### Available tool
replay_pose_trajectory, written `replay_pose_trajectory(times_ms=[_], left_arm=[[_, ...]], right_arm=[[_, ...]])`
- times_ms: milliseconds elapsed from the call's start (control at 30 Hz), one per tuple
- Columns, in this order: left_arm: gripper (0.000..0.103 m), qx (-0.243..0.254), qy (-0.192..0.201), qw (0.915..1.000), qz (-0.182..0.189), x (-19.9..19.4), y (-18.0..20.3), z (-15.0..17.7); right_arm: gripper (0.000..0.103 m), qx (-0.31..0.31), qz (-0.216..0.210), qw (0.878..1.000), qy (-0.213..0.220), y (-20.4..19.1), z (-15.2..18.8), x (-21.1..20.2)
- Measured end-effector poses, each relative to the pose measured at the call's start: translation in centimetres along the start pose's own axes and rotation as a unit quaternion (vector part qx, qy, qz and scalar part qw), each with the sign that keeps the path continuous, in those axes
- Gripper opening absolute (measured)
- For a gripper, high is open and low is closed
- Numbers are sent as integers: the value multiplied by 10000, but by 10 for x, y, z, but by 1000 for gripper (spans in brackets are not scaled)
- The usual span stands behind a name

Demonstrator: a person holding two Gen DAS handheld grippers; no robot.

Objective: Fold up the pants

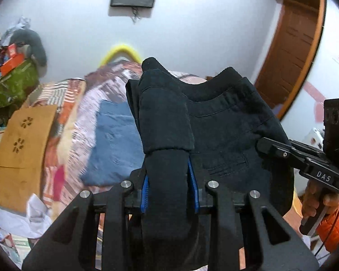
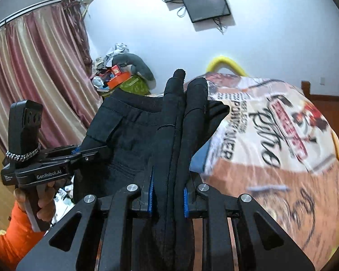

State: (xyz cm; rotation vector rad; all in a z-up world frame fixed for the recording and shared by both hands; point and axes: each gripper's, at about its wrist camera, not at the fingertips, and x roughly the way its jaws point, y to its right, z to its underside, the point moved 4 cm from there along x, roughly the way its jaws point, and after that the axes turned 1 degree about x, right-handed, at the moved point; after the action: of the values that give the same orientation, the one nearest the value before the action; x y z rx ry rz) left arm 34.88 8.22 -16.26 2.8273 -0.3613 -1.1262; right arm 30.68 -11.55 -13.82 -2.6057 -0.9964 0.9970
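Left gripper [image 1: 169, 158] is clenched on a thick bunch of the black pants [image 1: 226, 117], blue pads [image 1: 193, 180] pressed into the cloth on both sides; right gripper [image 2: 168, 169] likewise clamped on a folded edge, several layers stacked between its pads [image 2: 149, 194]. Each tool shows in the other's view, gripping opposite ends of the waistband, so the pants hang between them, off the patterned bedspread [image 2: 271, 135] and above the blue garment [image 1: 115, 140] lying on it. Waistband seam and back pocket face the left camera; legs drop out of view below, so I can't tell how much cloth is clear of the bed. My read: this is the lift-and-spread before laying the fold. To do it well: keep both clamps tight, since the left bite is bulky and could slip if it eases. Hold the two tools level with each other so the waistband stays straight, with light tension between them, not a hard pull. Pick a bare patch of bedspread for the set-down, clear of the blue garment and the brown card [image 1: 22, 149] at the edge. Lower the hem end first, drag slightly to flatten, then release. Risk: layers in the right bite are uneven, so the fold may come out skewed; check edges before letting go.
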Motion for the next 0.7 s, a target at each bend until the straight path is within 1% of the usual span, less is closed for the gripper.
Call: replay_pose_trajectory(times_ms=[133,400,600,700], left_arm=[[29,-108,97,9997,-199,15,-28,-14],[29,-440,165,9985,-283,57,-89,-36],[29,-661,63,9973,-304,101,-126,-42],[29,-808,-102,9962,-296,131,-146,-38]], right_arm=[[17,20,-80,10000,40,-4,-20,37],[17,-69,-105,9999,-65,-5,-40,97],[17,-50,-54,9996,-264,3,-47,149],[17,89,-39,9989,-451,14,-45,176]])
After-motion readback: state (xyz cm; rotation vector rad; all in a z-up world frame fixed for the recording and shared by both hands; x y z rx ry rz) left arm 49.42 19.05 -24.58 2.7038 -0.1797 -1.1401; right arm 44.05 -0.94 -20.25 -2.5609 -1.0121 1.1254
